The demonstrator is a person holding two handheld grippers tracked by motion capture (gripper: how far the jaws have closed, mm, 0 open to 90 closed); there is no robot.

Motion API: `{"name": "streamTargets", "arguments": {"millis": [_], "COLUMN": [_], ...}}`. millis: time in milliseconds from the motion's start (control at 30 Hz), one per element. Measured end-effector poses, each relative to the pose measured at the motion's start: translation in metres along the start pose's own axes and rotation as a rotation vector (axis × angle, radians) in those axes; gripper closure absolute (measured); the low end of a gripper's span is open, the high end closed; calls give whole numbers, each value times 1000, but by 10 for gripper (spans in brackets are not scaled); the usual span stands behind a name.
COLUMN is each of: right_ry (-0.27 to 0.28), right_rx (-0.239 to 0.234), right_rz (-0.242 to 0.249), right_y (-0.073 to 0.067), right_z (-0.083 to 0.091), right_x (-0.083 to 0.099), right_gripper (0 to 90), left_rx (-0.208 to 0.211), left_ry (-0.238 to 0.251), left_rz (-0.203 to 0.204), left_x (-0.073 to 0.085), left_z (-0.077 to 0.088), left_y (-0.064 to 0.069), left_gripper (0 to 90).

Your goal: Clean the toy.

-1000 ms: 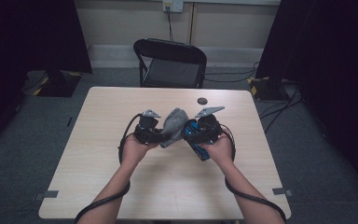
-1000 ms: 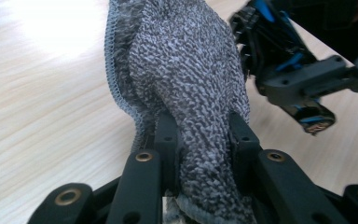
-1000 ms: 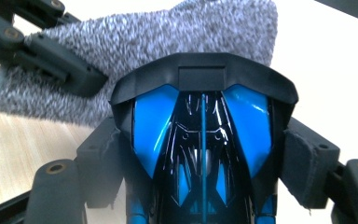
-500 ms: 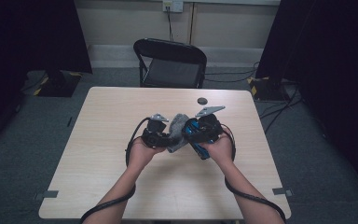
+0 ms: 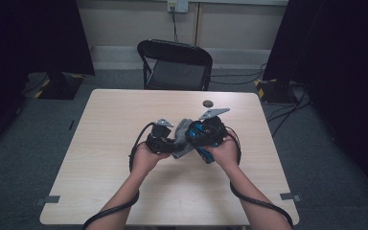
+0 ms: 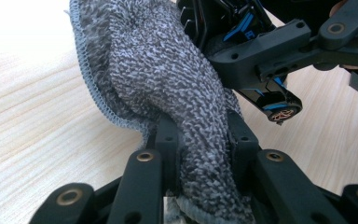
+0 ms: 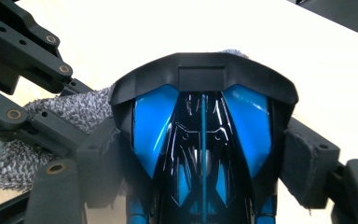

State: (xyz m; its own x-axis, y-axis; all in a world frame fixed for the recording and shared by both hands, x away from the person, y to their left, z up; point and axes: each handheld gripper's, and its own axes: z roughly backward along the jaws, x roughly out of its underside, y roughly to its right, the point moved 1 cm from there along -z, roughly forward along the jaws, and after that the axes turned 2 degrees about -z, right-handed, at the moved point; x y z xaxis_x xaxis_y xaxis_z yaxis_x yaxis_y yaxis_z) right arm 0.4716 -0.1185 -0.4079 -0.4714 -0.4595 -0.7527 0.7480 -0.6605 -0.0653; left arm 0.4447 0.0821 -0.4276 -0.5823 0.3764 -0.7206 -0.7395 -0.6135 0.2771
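- Toy car, black w/ blue panels, sits clamped across its body in the right gripper, held just above the table near its middle; jaws stand wide because the car is wide.
- Grey cloth pressed against the car's side; left gripper pinches a fold of it, jaws nearly closed on the fabric.
- Change vs. a sec ago: left hand has slid in a bit toward the car, cloth now bunched tighter btwn the two grippers; right hand hasn't budged. Reads as a wiping stroke under way, car steadied while cloth works its flank – likely mid-job, not done.
- Left gripper view: cloth's looped weave and stitched hem wedged btwn the jaws, plus the car's wheel w/ blue rim, close behind.
- Right gripper view: car's glossy shell head-on, pads hard on both sides, cloth peeking out at left.
- High view adds the wider setting: small dark disc near table's far edge, folding chair beyond.
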Motion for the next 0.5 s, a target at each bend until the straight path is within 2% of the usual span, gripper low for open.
{"name": "streamTargets", "arguments": {"millis": [400, 500], "right_ry": [4, 3], "right_rx": [-2, 0], "right_rz": [5, 5], "right_y": [-3, -3], "right_z": [-1, -1], "right_x": [-3, -4], "right_gripper": [254, 254], "left_rx": [-8, -1], "left_ry": [-11, -8], "left_rz": [-22, -16], "left_x": [2, 3], "left_z": [-2, -3], "left_y": [3, 3], "left_gripper": [717, 717]}}
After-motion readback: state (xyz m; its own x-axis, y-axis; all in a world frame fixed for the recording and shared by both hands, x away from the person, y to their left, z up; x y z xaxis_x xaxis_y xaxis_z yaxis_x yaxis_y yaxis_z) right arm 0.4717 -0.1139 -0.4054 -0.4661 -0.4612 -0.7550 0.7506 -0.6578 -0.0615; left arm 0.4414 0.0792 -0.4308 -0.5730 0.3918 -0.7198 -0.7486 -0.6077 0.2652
